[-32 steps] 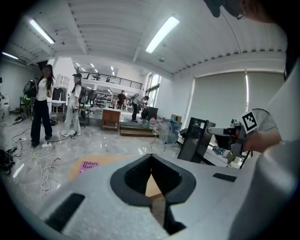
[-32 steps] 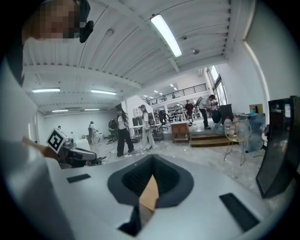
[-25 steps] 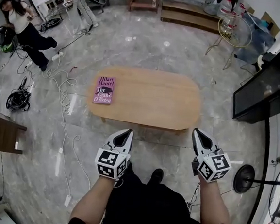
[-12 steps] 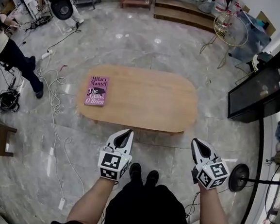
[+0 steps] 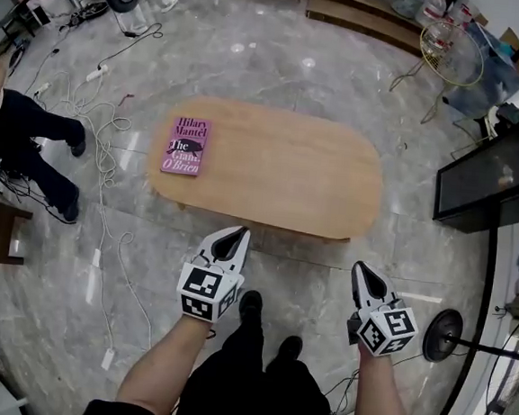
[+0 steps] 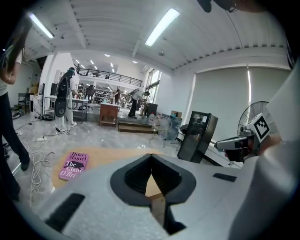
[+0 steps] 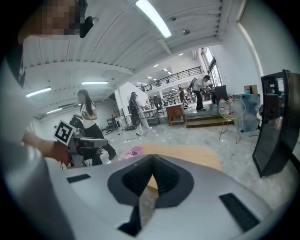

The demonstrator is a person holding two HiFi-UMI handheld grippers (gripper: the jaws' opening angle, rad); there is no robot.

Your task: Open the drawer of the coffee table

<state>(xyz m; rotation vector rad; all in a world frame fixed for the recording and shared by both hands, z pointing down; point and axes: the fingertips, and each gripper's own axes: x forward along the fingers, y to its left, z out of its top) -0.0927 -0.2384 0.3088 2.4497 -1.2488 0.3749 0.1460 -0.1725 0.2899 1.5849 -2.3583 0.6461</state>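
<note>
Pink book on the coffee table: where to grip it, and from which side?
The left long edge. The book lies flat, cover up, at the table's left end, that edge nearest the rim. Come in low from that end, jaws open, pinching top to bottom. Flat on the wood it shows no gap, so probably slide it over the rim first.

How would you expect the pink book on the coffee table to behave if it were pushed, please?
The pink book lies flat and closed, so it would probably slide, not tip or roll. It sits near one end of the coffee table, so a push outward might send it off the edge.
</note>
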